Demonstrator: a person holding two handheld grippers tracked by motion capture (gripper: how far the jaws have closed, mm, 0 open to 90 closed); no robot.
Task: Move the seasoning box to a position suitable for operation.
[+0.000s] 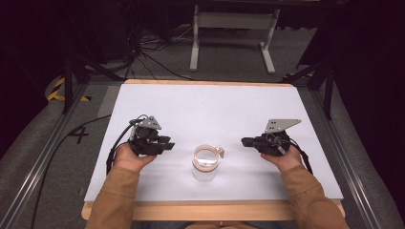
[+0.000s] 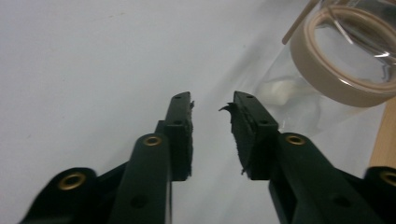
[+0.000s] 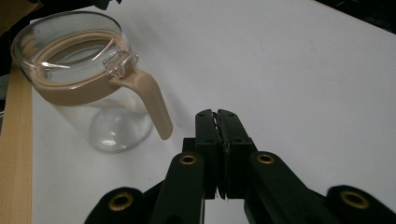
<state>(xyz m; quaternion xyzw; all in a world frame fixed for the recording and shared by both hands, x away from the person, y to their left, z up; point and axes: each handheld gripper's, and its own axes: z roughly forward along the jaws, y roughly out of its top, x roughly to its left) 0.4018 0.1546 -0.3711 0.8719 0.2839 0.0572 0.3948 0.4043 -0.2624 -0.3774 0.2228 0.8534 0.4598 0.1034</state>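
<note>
The step in hand looks like the approach to the jug, which stands upright near the front edge of the counter, between the two tools and touched by neither.

The left tool rests just left of the jug, its jaws parted by a narrow gap with nothing between them. In the left gripper view that tool points past the jug's near wall, so it needs to swing toward the glass before it can take hold. The right tool lies to the right of the jug, a little further off. In the right gripper view this tool has its jaws pressed together and empty, and they aim just beside the tip of the handle.

To do this well, I would spread the right jaws first, then come in level at the handle and close on its straight upper part, not the loose lower tip, where the grip could slip off. The left tool could steady the band or the rim from the other side, pressing lightly, since glass is smooth and the jug may slide on the white sheet.

The jug is clear glass, round, with a beige band around its neck and a beige handle that hangs down from a small clear clasp at the rim. It appears empty. Its handle turns to the right and away from the person, toward the right tool.
</note>
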